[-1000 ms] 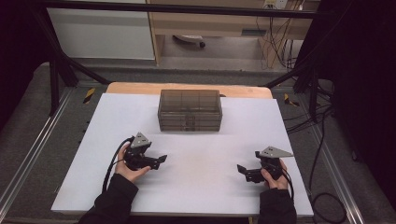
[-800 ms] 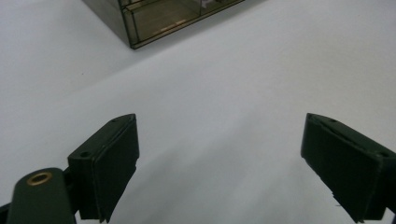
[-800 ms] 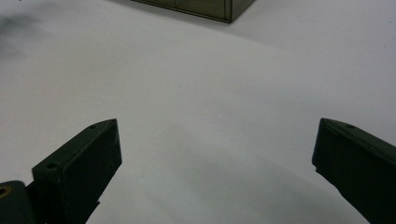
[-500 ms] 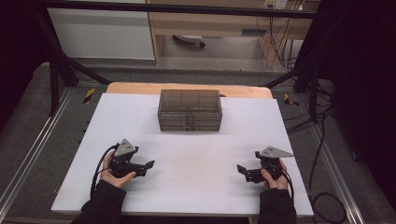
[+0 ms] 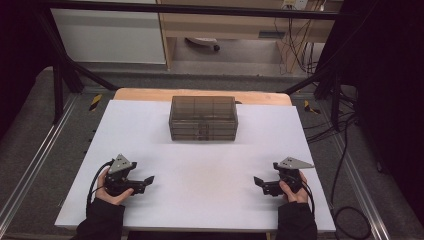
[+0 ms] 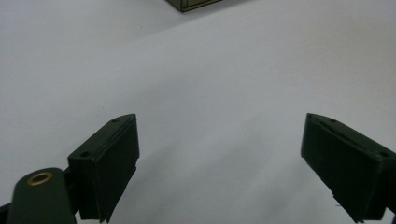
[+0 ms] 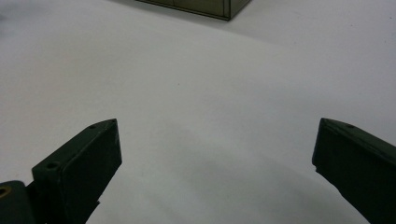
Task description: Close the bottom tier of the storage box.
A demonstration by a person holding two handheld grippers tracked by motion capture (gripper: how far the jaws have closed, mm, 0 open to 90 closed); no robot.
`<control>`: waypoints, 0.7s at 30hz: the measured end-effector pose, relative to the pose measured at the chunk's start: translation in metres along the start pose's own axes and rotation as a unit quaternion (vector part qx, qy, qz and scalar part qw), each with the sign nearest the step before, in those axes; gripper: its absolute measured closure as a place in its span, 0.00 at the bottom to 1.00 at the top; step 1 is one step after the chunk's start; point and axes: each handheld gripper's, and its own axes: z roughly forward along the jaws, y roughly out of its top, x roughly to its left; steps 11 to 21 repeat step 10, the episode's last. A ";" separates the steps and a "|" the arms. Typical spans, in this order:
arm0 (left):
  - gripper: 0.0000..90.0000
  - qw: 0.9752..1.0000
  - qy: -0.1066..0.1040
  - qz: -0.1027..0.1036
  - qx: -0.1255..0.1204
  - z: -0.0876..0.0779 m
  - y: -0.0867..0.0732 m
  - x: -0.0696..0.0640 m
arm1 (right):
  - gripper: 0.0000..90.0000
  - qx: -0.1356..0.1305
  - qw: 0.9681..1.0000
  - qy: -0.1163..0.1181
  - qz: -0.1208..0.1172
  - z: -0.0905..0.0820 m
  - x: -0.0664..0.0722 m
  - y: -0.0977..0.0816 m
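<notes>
left gripper: sitting wide open near the table's front-left, holding nothing
right gripper: also gaping wide, front-right, empty
drawer box: sitting mid-back, well apart from both

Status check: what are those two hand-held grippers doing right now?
Left hand-held gripper open, empty. Right hand-held gripper open, empty. Drawer box untouched, far side. Nothing between.

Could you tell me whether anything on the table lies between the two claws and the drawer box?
Nothing visible does: bare white table lies between the left claw, the right claw and the drawer box. Both claws are open and hold nothing.
</notes>
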 end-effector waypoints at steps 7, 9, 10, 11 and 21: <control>0.12 1.000 0.005 0.000 0.001 -0.001 -0.002 0.000 | 0.02 0.003 1.000 0.000 0.000 0.001 0.000 0.000; 0.12 1.000 0.006 0.001 0.001 -0.001 -0.002 0.000 | 0.02 0.003 1.000 0.000 0.000 0.001 0.000 0.000; 0.12 1.000 0.006 0.000 0.001 -0.001 -0.002 0.000 | 0.02 0.003 1.000 -0.001 0.000 0.001 0.000 0.000; 0.12 1.000 0.006 0.000 0.001 -0.001 -0.002 0.000 | 0.02 0.003 1.000 -0.001 0.000 0.001 0.000 0.000; 0.12 1.000 0.006 0.000 0.001 -0.001 -0.002 0.000 | 0.02 0.003 1.000 -0.001 0.000 0.001 0.000 0.000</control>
